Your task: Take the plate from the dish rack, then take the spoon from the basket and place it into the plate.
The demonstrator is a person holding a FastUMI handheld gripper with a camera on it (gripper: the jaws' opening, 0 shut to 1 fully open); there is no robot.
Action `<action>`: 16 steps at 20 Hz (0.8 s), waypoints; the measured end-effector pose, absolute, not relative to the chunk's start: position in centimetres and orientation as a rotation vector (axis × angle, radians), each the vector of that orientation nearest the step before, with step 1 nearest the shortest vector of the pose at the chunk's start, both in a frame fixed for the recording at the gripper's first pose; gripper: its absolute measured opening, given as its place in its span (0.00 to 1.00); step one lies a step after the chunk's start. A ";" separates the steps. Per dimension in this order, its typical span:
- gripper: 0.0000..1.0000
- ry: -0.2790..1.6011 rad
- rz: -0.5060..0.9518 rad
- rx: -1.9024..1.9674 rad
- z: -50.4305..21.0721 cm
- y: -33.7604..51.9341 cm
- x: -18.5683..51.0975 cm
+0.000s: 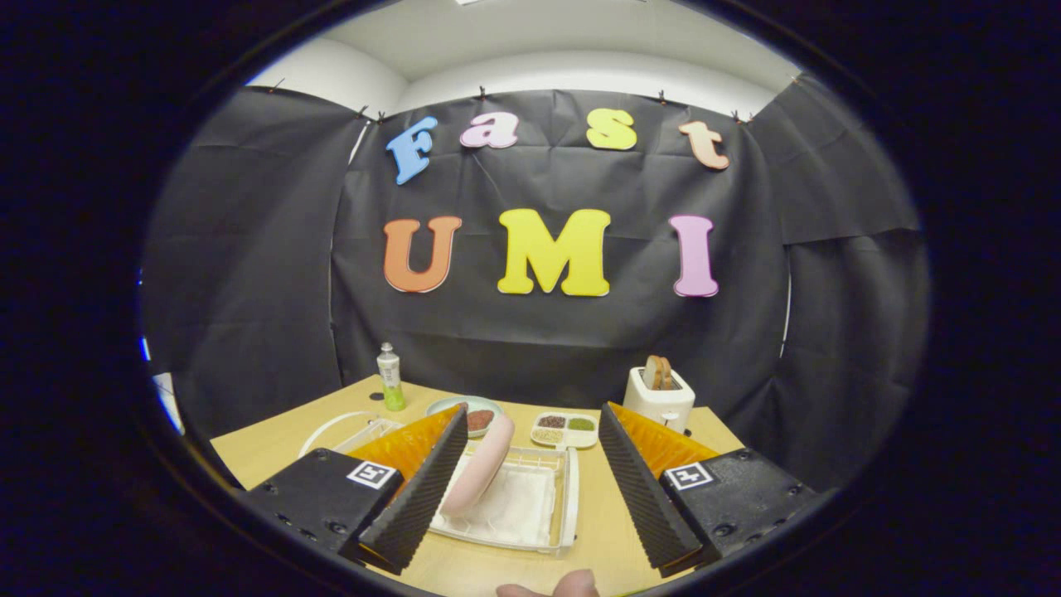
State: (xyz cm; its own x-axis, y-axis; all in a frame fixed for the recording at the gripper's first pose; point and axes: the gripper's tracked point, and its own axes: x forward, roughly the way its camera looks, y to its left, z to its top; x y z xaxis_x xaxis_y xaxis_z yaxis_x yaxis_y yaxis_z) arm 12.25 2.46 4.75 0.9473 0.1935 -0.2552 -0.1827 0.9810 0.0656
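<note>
Tongs [528, 489] wide open, empty, pink plate [478, 466] upright in clear dish rack [567, 506]

Black cloth [572, 332] hangs all around as the booth's wall, clipped at the top and a bit wrinkled. Above it are a white wall [580, 70] and a white ceiling [530, 33]. A light wooden table [273, 444] stands in front of the cloth.

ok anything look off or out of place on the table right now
Nothing stands out. The pink plate stands on edge in the dish rack, as expected. The toaster and bottle are upright, nothing spilled. The gripper is open.
</note>
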 end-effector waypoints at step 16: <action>0.99 0.847 0.221 0.183 -5.0 8.8 21.4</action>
